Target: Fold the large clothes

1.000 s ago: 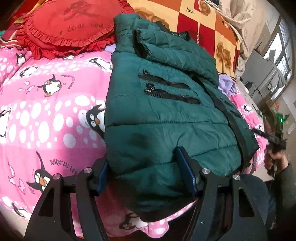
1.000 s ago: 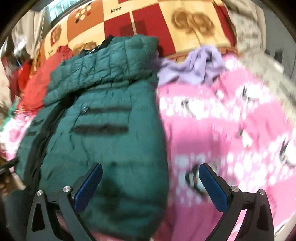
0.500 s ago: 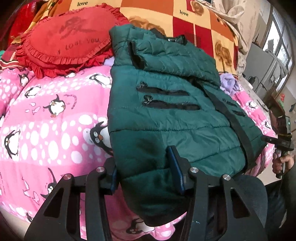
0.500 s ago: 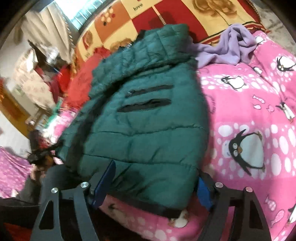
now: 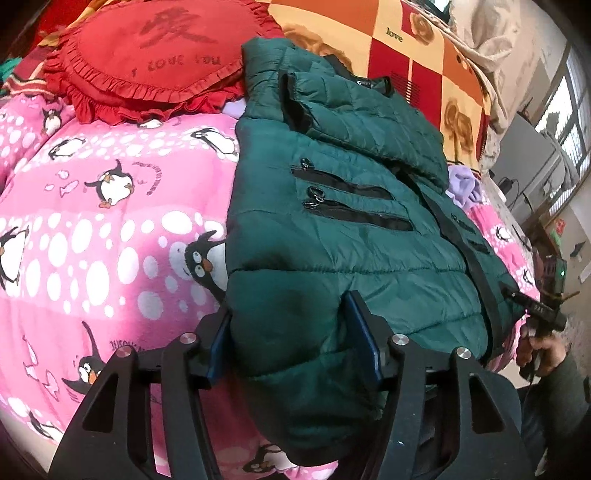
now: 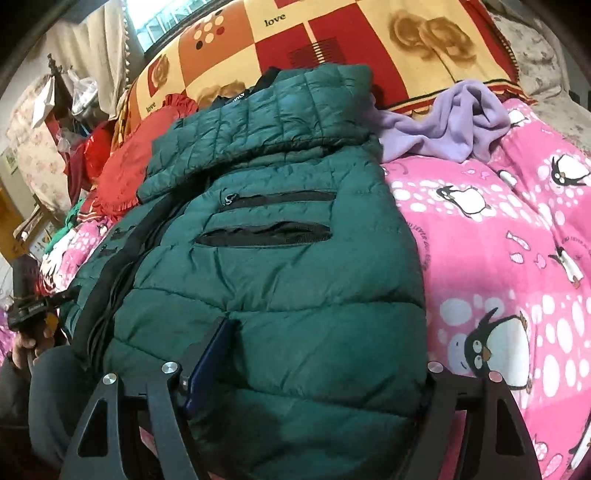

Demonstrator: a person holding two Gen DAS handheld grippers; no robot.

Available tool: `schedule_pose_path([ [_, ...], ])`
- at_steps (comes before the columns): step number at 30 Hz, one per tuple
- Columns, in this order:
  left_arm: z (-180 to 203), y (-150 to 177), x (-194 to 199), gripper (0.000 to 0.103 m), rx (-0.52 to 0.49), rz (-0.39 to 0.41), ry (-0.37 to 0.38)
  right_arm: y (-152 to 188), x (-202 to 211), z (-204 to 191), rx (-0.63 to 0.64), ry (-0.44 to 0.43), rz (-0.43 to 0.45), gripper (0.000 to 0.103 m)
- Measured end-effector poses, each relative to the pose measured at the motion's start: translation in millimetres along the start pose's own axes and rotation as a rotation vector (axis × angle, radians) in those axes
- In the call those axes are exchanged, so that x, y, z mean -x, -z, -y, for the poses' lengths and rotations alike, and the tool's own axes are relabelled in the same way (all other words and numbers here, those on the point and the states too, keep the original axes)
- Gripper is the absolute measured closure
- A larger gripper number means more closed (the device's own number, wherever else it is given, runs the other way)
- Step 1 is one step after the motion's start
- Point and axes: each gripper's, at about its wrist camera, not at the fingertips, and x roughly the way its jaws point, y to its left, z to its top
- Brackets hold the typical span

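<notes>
A dark green puffer jacket [image 5: 332,229] lies on a pink penguin blanket [image 5: 92,229], sleeves folded in, zip pockets up, hem hanging over the near bed edge. My left gripper [image 5: 291,336] has its blue pads pressed into the jacket's left hem corner. My right gripper [image 6: 317,365] straddles the right hem corner of the jacket [image 6: 280,266]; its left pad [image 6: 207,362] presses the fabric, and the right pad is hidden behind the jacket's edge.
A red heart pillow [image 5: 147,59] and a checked orange quilt [image 6: 332,33] lie behind the jacket. A crumpled lilac garment [image 6: 443,122] sits at its right shoulder. Furniture and a window [image 5: 561,122] stand right of the bed.
Both grippers moved in onto the jacket's hem. The left jaws narrowed onto the fabric. The right gripper swung left from the blanket and closed in around the hem corner.
</notes>
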Motion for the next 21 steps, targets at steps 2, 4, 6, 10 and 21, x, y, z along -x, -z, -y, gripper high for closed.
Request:
schedule_pose_path([
  [2, -2, -1, -3, 0.043, 0.027, -0.001, 0.012, 1, -1, 7, -0.041, -0.017, -0.003, 0.025],
  [4, -2, -2, -5, 0.043, 0.047, 0.008, 0.026, 1, 0, 10, -0.059, -0.020, 0.000, 0.025],
  [6, -2, -4, -7, 0.043, 0.079, 0.002, 0.046, -2, -3, 4, -0.039, -0.006, -0.009, 0.026],
  [10, 6, -6, 0, 0.043, 0.079, 0.006, 0.119, -4, 6, 3, -0.018, -0.052, 0.030, 0.052],
  [21, 1, -12, -16, 0.049, 0.118, -0.005, 0.103, 1, -5, 8, -0.062, -0.051, 0.006, 0.041],
])
